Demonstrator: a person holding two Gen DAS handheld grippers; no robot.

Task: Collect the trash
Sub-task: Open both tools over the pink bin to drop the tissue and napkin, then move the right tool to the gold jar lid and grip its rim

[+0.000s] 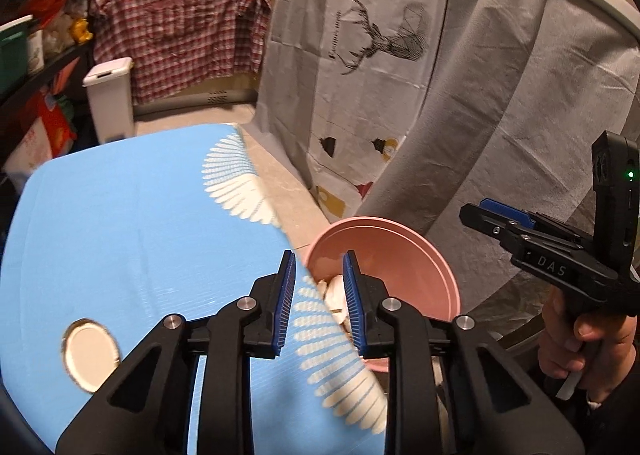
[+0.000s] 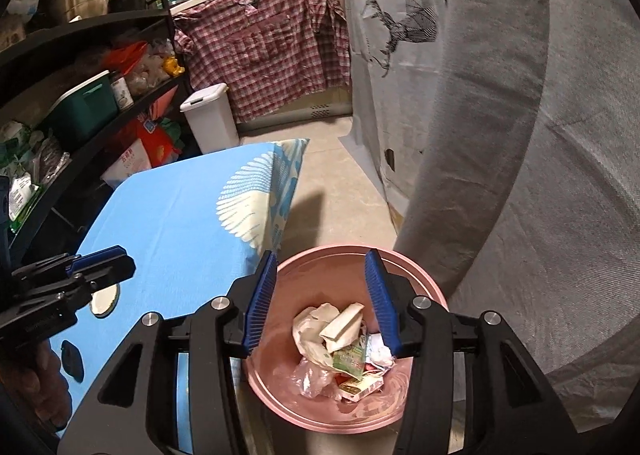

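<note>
A pink trash bin (image 2: pixel 424 295) stands on the floor beside the blue table (image 2: pixel 180 215). It holds crumpled paper, wrappers and plastic (image 2: pixel 340 351). My right gripper (image 2: pixel 322 267) is open and empty, right above the bin. My left gripper (image 1: pixel 319 267) is open and empty over the table's right edge, with the bin (image 1: pixel 400 255) just beyond it. A round metal lid (image 1: pixel 90 353) lies on the table to its left; it also shows in the right wrist view (image 2: pixel 105 301). The right gripper (image 1: pixel 486 211) shows at the right in the left wrist view, the left gripper (image 2: pixel 100 263) at the left in the right wrist view.
A small dark object (image 2: pixel 72 361) lies on the table near the front edge. A white lidded bin (image 2: pixel 210 117) stands by the plaid cloth (image 2: pixel 264 43). Black shelves (image 2: pixel 80 67) line the left. A grey sheet with a deer print (image 2: pixel 500 95) hangs on the right.
</note>
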